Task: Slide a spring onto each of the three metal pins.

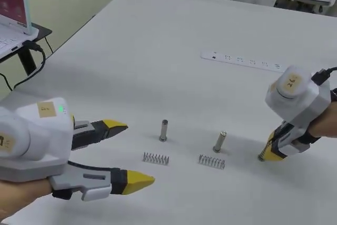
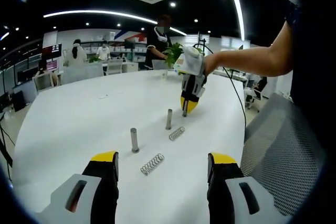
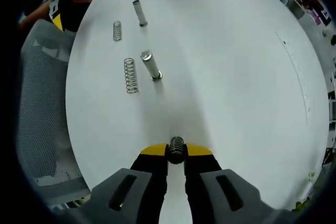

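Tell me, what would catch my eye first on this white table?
Two yellow-tipped grippers stand out: the left gripper open at the near left, the right gripper at the right, shut on a small coiled wire spring. Between them stand two short silver metal pins, each with a loose spring lying before it.

White table (image 1: 158, 40), power strip (image 1: 241, 60) (far side), laptop (image 1: 11, 3)

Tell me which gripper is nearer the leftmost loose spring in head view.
Left. The left gripper, open, is right beside the spring; the right gripper, shut on a third spring, is past the second pin.
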`<control>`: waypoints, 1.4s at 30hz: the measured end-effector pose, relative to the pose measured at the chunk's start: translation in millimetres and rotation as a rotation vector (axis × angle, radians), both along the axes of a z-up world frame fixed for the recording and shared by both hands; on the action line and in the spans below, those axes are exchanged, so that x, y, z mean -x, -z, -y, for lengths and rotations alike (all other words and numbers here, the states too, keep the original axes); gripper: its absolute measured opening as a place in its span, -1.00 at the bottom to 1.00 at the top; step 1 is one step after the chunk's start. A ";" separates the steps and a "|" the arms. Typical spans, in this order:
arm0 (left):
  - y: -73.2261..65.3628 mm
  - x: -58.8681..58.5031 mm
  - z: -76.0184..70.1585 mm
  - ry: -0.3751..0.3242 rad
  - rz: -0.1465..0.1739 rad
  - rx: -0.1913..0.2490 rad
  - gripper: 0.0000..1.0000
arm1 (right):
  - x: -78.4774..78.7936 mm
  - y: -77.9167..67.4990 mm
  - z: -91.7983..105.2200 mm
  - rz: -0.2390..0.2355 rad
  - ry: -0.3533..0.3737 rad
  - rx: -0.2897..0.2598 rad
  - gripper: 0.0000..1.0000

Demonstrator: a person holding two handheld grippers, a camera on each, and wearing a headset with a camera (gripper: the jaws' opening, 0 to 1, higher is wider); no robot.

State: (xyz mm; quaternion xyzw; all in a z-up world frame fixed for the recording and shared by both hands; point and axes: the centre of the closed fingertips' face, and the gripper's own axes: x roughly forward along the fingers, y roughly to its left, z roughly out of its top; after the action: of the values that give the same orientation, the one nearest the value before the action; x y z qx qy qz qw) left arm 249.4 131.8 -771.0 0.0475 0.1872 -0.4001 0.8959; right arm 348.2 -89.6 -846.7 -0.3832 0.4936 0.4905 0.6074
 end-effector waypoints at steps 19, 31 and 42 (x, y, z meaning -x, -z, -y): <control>-0.7 0.4 0.5 0.002 0.002 0.000 0.28 | -1.0 0.2 5.7 0.007 0.014 0.005 -0.65; -0.9 2.1 2.0 0.009 0.003 -0.002 0.27 | -1.6 -8.5 4.3 0.039 0.016 -0.007 -0.54; -4.2 3.7 2.1 0.015 0.012 -0.001 0.26 | -0.2 -24.5 -7.7 0.090 -0.013 -0.020 -0.48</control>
State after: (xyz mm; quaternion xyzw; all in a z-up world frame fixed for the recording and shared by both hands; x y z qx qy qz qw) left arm 245.7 129.7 -766.9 0.0518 0.1817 -0.4065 0.8939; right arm 348.4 -81.8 -822.2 -0.4020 0.4583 0.4816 0.6296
